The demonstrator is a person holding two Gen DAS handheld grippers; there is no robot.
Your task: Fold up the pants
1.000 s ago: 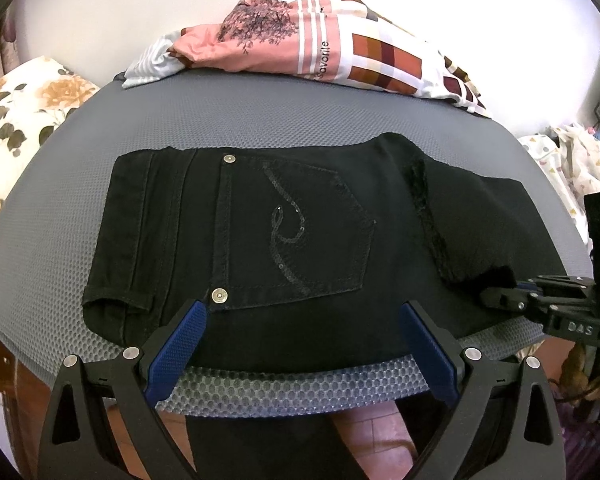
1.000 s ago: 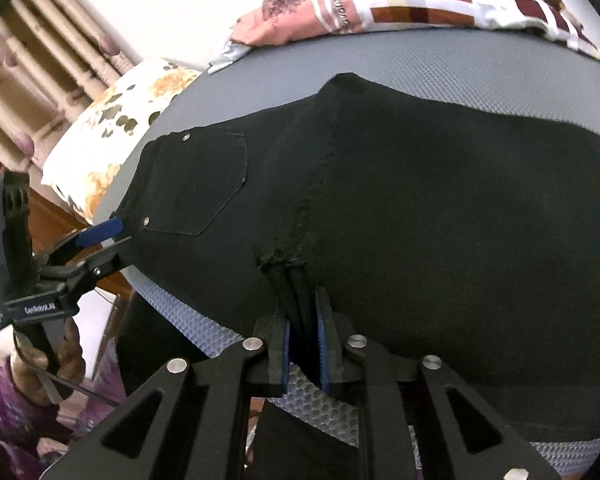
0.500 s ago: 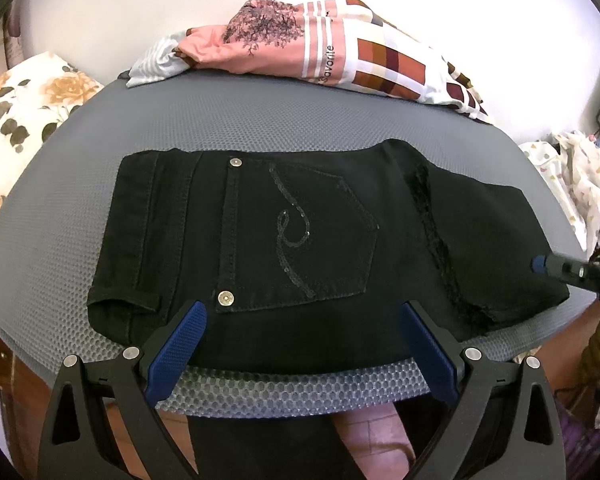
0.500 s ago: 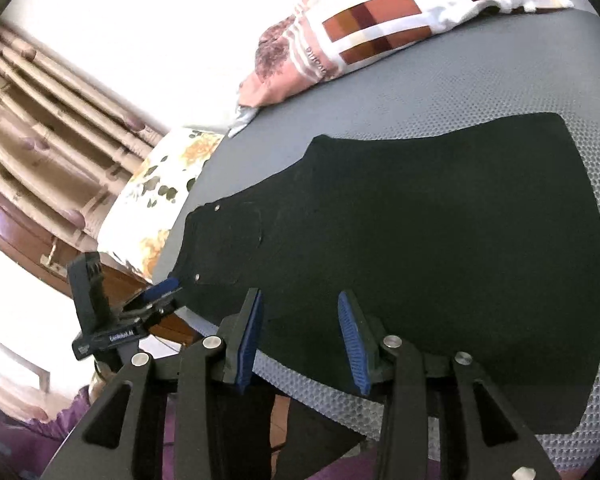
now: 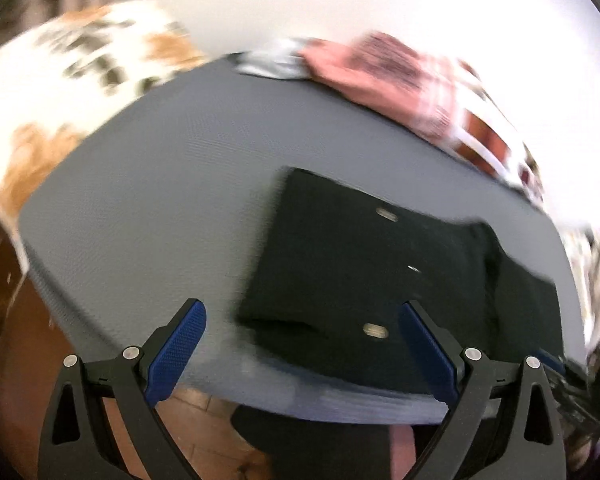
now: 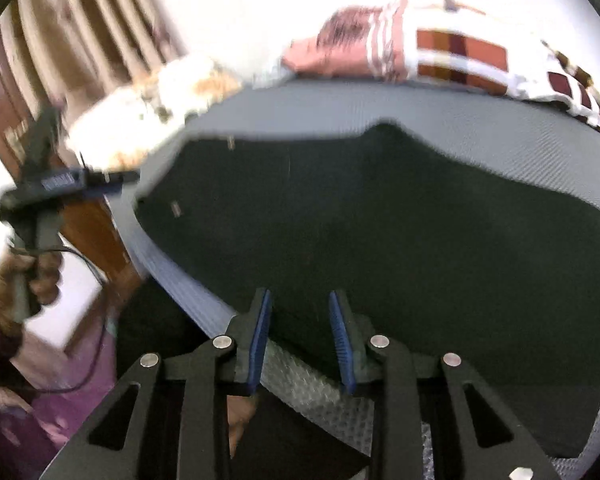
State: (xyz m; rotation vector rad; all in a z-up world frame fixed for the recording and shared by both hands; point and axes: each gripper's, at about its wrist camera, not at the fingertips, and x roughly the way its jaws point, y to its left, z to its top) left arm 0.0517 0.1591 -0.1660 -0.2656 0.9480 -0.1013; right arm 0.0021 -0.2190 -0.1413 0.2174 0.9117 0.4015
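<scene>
Black pants (image 5: 380,276) lie flat and folded on the grey mesh table (image 5: 172,184), with the waistband to the left and pocket rivets showing. They fill most of the right wrist view (image 6: 400,232). My left gripper (image 5: 304,344) is open wide and empty, at the table's front edge beside the waistband corner. It also shows at the left of the right wrist view (image 6: 76,182). My right gripper (image 6: 300,340) is open with a narrow gap, empty, just above the front edge of the pants. Both views are motion-blurred.
A heap of pink and checked clothes (image 5: 420,84) lies at the table's far edge, also in the right wrist view (image 6: 440,52). A floral cushion (image 5: 60,92) sits left of the table. Curtains (image 6: 100,28) and wooden furniture stand at the left.
My right gripper let go of the pants edge, opened and pulled back. My left gripper swung to the left, so the pants now sit to its right.
</scene>
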